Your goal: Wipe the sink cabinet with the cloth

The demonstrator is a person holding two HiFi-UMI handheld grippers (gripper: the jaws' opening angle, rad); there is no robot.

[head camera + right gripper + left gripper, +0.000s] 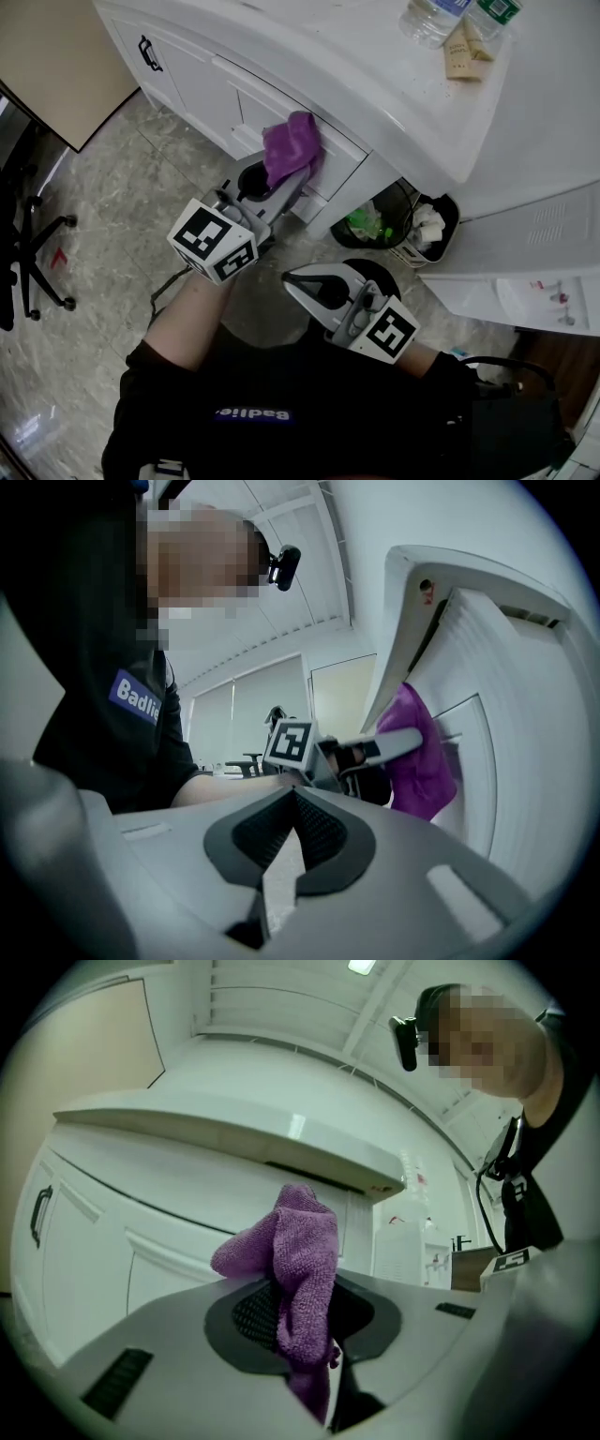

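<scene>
Left gripper view: your left claw [302, 1330] pinches the purple cloth [305, 1241], held up at the white cabinet [103, 1241] front in mid-frame, while your right claw [292, 822] is pressed together on nothing. Only a fold is gripped, so a hard rub could, I judge, drag the cloth loose on the cabinet's edges. In the head view, a white counter [375, 66] lies upper right, a bin [375, 220] below it, and grey stone floor [112, 206] at left.
</scene>
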